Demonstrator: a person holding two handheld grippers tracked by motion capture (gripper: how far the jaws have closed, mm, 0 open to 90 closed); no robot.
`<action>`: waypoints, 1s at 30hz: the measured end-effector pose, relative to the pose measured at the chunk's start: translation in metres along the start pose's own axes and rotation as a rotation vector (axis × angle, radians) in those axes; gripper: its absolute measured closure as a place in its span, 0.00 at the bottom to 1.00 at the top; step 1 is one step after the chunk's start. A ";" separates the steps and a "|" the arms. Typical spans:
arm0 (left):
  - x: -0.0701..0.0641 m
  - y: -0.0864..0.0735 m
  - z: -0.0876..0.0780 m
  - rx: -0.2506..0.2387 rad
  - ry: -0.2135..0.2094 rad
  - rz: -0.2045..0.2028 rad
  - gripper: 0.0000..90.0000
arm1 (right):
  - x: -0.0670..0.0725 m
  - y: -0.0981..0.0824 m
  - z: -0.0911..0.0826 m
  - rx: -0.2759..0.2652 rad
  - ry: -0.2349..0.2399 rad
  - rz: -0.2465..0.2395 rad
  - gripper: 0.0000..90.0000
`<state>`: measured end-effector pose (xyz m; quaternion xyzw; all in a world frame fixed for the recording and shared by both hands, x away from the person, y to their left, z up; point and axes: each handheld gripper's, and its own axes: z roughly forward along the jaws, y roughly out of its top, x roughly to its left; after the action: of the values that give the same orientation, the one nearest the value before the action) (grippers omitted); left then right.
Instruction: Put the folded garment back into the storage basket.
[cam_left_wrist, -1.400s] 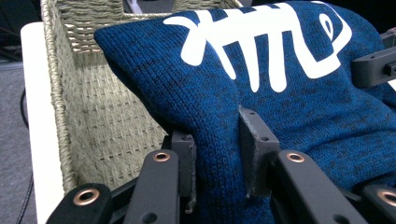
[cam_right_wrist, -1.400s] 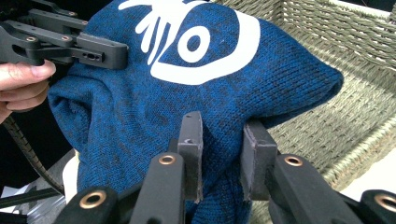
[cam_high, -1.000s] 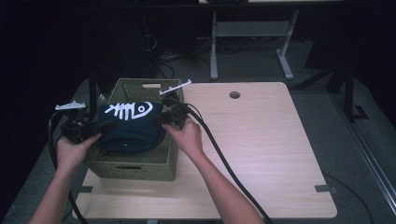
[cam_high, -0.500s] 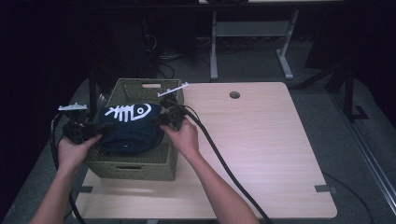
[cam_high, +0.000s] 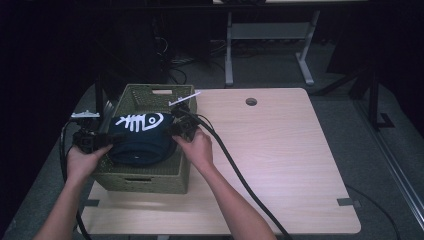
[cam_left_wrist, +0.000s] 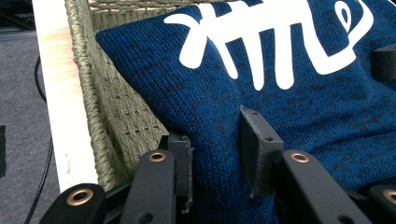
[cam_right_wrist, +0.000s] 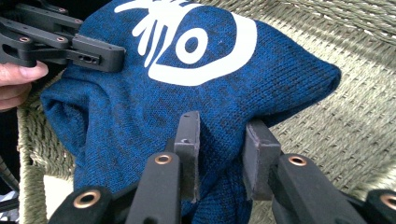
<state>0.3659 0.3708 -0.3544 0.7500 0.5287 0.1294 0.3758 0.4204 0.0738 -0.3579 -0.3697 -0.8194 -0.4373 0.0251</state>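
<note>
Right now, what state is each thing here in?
Sweater: folded, half in the basket, pinched at both ends.
Basket: upright on the table, open-topped.
Left gripper: jaws just easing open, fabric between them.
Right gripper: jaws just easing open, fabric between them.
Table: level.

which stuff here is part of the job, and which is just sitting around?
In the job:
- blue knit cloth with white fish-bone print, pinched at both ends
- woven basket under it
- left gripper, right gripper

Lying about:
- table
- metal stand behind the table
</note>
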 end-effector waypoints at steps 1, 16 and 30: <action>0.000 0.000 0.001 0.000 0.005 -0.001 0.74 | 0.000 0.000 0.000 -0.001 0.001 0.006 0.78; -0.005 0.001 0.006 0.022 0.029 0.026 0.74 | -0.001 -0.002 -0.002 0.015 -0.022 -0.012 0.74; -0.007 0.003 0.011 0.006 0.074 0.040 0.54 | -0.005 0.001 -0.017 0.008 -0.101 -0.031 0.61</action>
<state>0.3717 0.3595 -0.3581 0.7562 0.5278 0.1630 0.3509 0.4201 0.0583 -0.3486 -0.3782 -0.8271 -0.4152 -0.0216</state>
